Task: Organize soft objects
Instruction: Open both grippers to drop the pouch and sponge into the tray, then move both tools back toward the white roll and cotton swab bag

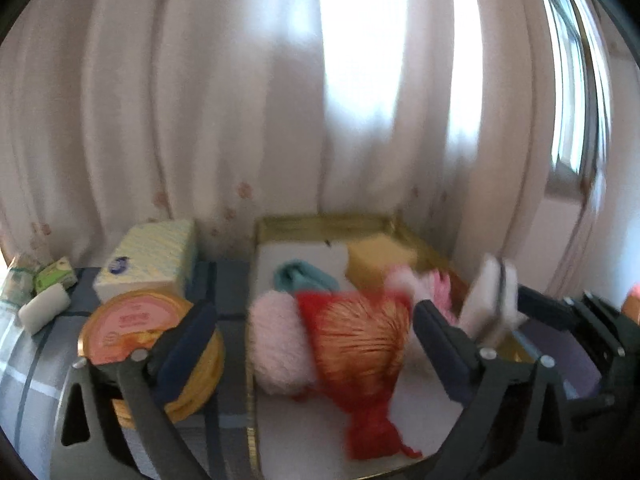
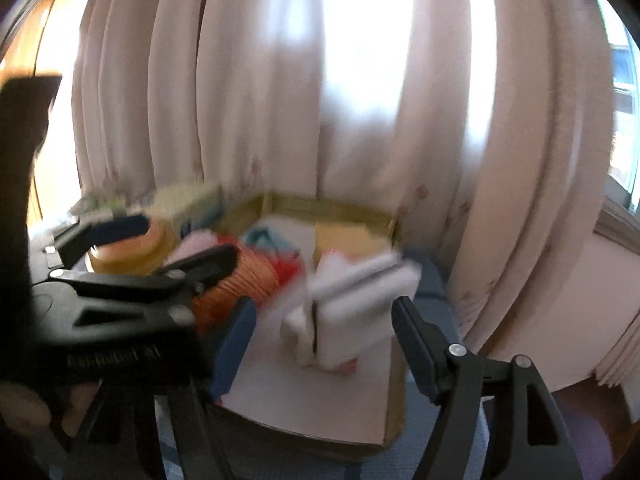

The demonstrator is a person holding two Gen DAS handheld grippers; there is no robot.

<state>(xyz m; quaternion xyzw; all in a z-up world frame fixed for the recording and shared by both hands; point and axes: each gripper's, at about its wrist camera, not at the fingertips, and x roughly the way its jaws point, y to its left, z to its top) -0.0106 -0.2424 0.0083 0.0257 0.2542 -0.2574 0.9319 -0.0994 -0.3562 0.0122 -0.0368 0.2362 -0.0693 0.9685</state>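
both tongs, left tongs (image 1: 316,344) and right tongs (image 2: 324,340), spread wide over the tray (image 1: 320,222), pinching nothing.

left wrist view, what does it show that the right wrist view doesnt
Only the left wrist view shows the small white roll and green packet at far left, and the tin's pink lid face-on. Only the right wrist view shows the tray's near right corner. Both share the gold tray, orange-red pompom, yellow sponge, white pad and curtain.
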